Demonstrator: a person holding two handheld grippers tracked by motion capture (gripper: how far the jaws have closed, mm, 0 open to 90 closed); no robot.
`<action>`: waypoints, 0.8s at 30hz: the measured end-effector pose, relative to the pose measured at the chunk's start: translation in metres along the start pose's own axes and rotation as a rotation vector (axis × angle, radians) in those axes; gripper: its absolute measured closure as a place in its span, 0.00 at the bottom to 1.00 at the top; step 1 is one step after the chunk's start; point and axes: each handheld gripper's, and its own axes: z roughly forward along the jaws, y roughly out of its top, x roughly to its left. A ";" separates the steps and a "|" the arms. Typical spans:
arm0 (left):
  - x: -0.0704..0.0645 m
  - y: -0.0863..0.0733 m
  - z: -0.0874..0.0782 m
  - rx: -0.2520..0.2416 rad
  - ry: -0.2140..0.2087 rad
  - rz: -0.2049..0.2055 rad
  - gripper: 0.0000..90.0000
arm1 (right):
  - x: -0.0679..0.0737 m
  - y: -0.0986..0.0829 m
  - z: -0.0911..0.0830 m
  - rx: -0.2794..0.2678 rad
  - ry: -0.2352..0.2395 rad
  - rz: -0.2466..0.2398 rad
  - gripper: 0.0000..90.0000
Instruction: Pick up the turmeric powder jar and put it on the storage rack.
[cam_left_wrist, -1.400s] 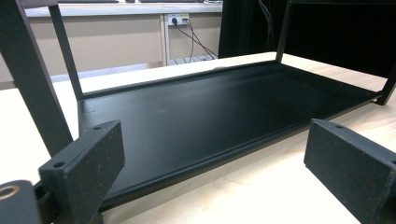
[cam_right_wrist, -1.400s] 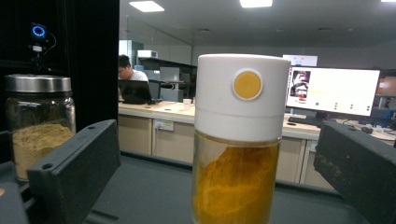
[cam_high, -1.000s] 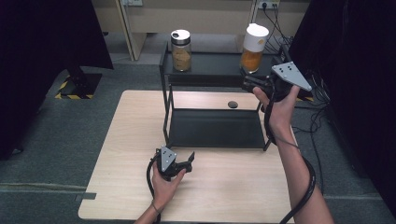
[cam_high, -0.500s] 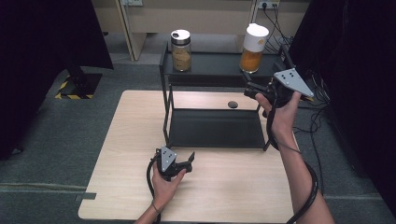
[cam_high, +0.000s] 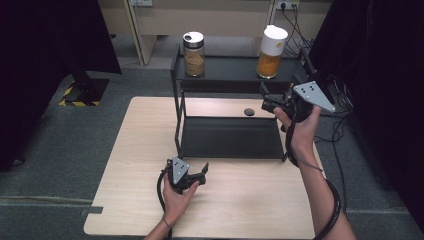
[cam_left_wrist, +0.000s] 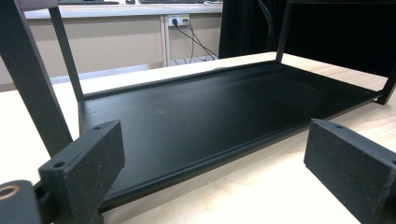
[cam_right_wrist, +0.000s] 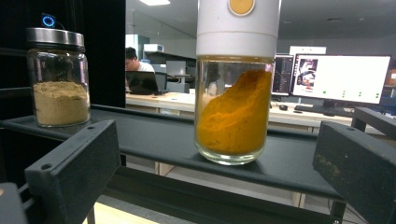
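Observation:
A black two-tier rack (cam_high: 227, 75) stands on the wooden table. On its top shelf are a glass jar of tan powder with a silver lid (cam_high: 194, 54) (cam_right_wrist: 58, 79) and a white-capped jar of orange powder (cam_high: 270, 51) (cam_right_wrist: 233, 107). My right gripper (cam_high: 265, 98) (cam_right_wrist: 212, 172) hangs in the air at the right end of the top shelf, open, with the orange jar framed between its jaws but a short way off. My left gripper (cam_high: 200, 172) (cam_left_wrist: 217, 168) rests low at the table in front of the rack's lower shelf (cam_left_wrist: 210, 107), open and holding nothing.
A small dark round object (cam_high: 248, 111) lies on the table behind the rack. Bare tabletop (cam_high: 250, 200) stretches in front of the rack. Cables (cam_high: 345, 107) trail off the table's right side. Desks and monitors (cam_right_wrist: 343, 77) stand far behind the jars.
My right gripper has sunk slightly and edged closer to the top shelf's right end. The left gripper and both jars have stayed put.

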 end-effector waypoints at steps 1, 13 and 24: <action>0.000 0.000 0.000 0.000 0.000 0.000 0.05 | 0.000 0.000 -0.001 0.002 0.002 0.002 0.01; 0.000 0.000 0.000 -0.001 0.001 -0.001 0.05 | 0.001 -0.011 -0.011 0.001 0.009 0.009 0.01; 0.000 0.000 0.000 -0.002 0.002 -0.001 0.05 | 0.001 -0.019 -0.016 0.006 0.008 0.019 0.01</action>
